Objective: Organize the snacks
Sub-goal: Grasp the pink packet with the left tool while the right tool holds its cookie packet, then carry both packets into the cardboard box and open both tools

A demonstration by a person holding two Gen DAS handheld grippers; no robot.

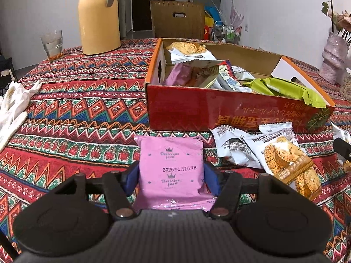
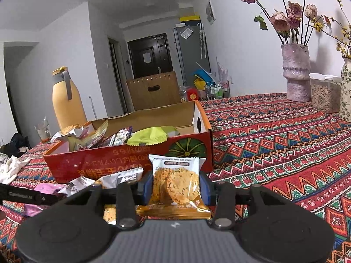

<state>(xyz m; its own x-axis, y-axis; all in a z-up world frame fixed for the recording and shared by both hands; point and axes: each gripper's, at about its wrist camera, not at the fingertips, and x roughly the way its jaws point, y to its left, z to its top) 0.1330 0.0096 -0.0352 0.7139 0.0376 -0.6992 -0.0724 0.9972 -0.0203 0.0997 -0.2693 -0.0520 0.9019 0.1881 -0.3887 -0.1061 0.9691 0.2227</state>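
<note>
Both grippers are holding snacks just in front of the red box [image 1: 219,107]: the left gripper [image 1: 172,173] is squeezing a pink packet [image 1: 171,166] between its blue pads, and the right gripper [image 2: 176,188] is pinching a crisp packet [image 2: 175,184]. Slick wrappers gripped by their edges are risking a slip or a crushed biscuit on the way in, and the heaped box could be spilling its green packet [image 1: 285,87] if bumped. Loose white packets [image 1: 239,146] are lying at the box's foot on the patterned tablecloth [image 1: 76,109], with a yellow jug [image 1: 98,19], a glass [image 1: 52,45] and a chair [image 1: 177,19] beyond it and a flower vase [image 2: 296,72] to its right.
</note>
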